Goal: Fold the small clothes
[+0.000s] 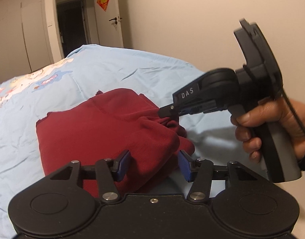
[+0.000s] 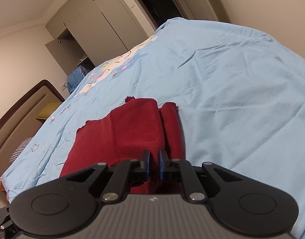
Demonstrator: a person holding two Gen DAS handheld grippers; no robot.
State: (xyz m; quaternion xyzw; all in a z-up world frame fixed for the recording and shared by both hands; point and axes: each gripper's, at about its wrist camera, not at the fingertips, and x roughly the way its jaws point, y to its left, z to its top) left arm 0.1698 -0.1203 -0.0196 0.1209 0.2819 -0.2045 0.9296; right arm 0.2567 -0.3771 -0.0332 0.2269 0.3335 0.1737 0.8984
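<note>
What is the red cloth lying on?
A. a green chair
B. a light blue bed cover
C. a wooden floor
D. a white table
B: the red cloth lies on the light blue bed cover, which spreads out on every side of it in both views, while the right gripper has its jaws pinched on one edge of the cloth.

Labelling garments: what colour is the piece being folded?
Dark red garment, plain, no print; clearest in the right wrist view.
</note>
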